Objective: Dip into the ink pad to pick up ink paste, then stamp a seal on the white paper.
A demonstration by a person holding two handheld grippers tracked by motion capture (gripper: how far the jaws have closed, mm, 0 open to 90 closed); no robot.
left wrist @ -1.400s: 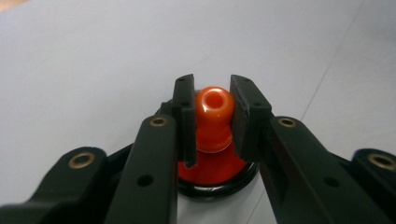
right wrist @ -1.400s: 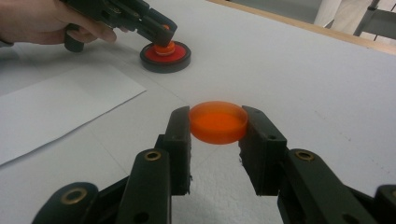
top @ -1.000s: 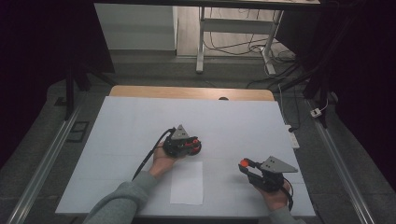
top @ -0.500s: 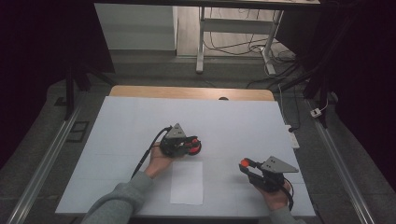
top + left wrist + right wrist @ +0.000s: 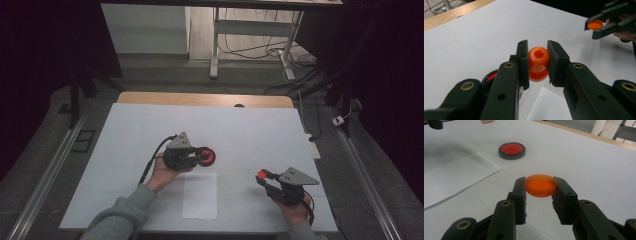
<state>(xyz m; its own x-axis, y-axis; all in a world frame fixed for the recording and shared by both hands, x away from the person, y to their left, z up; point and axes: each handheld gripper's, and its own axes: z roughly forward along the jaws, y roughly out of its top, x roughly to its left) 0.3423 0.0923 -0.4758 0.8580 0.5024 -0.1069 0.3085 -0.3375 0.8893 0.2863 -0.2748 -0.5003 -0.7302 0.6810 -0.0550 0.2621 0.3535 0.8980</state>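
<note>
My left gripper point(image 5: 538, 58) is shut on a small orange spool-shaped piece point(image 5: 538, 55) with a hole in its top, held above the white table. In the high view the left gripper point(image 5: 199, 154) points right, its tips over a black-rimmed red disc point(image 5: 208, 157) that lies flat on the table. My right gripper point(image 5: 541, 184) is shut on a shallow orange cap point(image 5: 540, 185), gripped by its rim and held level. In the high view the right gripper point(image 5: 263, 176) hovers at the front right, pointing left. The red disc point(image 5: 512, 150) lies beyond the cap.
A white sheet of paper point(image 5: 200, 196) lies flat near the front edge between the hands. The white table top point(image 5: 240, 125) ends in a wooden strip point(image 5: 200, 98) at the far side. Metal rails point(image 5: 45, 175) run along both sides.
My left gripper has lifted a little and drawn slightly left with the orange piece in it. The red disc, the paper and my right gripper have stayed put.
</note>
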